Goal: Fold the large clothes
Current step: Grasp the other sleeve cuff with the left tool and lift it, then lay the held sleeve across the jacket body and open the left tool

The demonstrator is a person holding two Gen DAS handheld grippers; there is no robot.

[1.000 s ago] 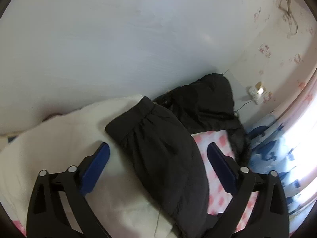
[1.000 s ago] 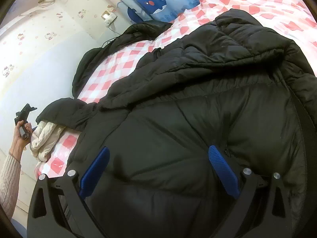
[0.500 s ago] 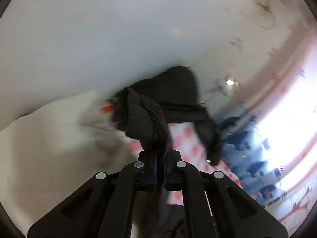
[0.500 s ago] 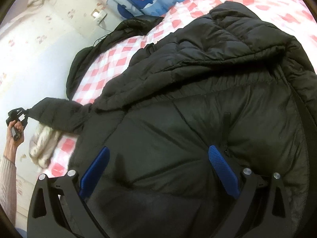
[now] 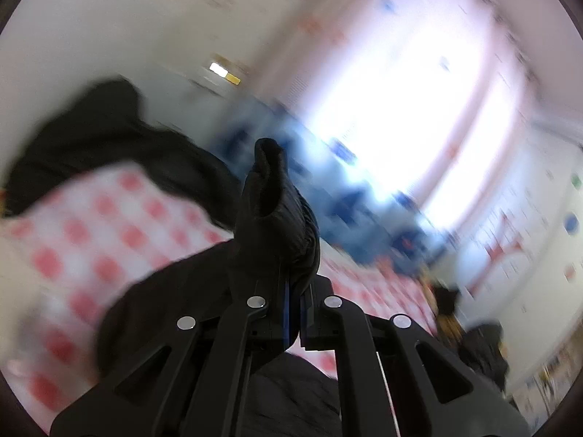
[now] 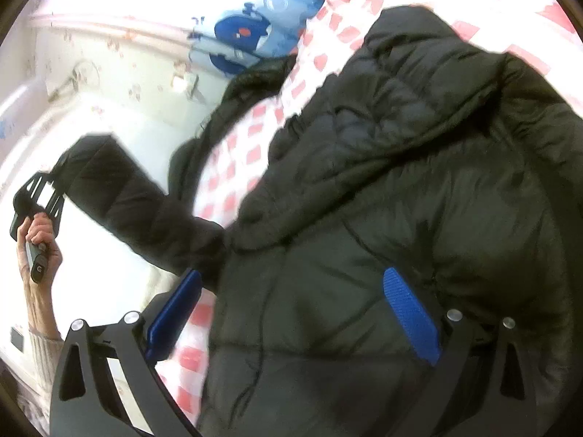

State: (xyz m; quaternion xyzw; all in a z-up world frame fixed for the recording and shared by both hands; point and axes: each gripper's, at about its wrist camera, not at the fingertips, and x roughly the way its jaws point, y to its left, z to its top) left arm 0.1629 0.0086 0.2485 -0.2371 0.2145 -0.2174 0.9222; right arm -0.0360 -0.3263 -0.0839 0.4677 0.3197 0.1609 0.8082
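A large black puffer jacket (image 6: 400, 189) lies spread on a red-and-white checked bedsheet (image 6: 237, 153). My left gripper (image 5: 291, 291) is shut on the cuff of the jacket's sleeve (image 5: 273, 218) and holds it lifted off the bed. The right wrist view shows that sleeve (image 6: 120, 196) stretched up and to the left, ending in the left gripper (image 6: 51, 185). My right gripper (image 6: 291, 309) is open and hovers just over the jacket's body, touching nothing that I can tell.
A second dark garment (image 5: 91, 134) lies along the far edge of the bed by the white wall. A whale-print blue curtain (image 6: 247, 32) hangs beyond the bed. A cream blanket (image 6: 160, 284) shows under the lifted sleeve.
My left gripper closed on the sleeve cuff and lifted it up off the cream blanket, swinging toward the window. My right gripper stayed open over the jacket and shifted a little.
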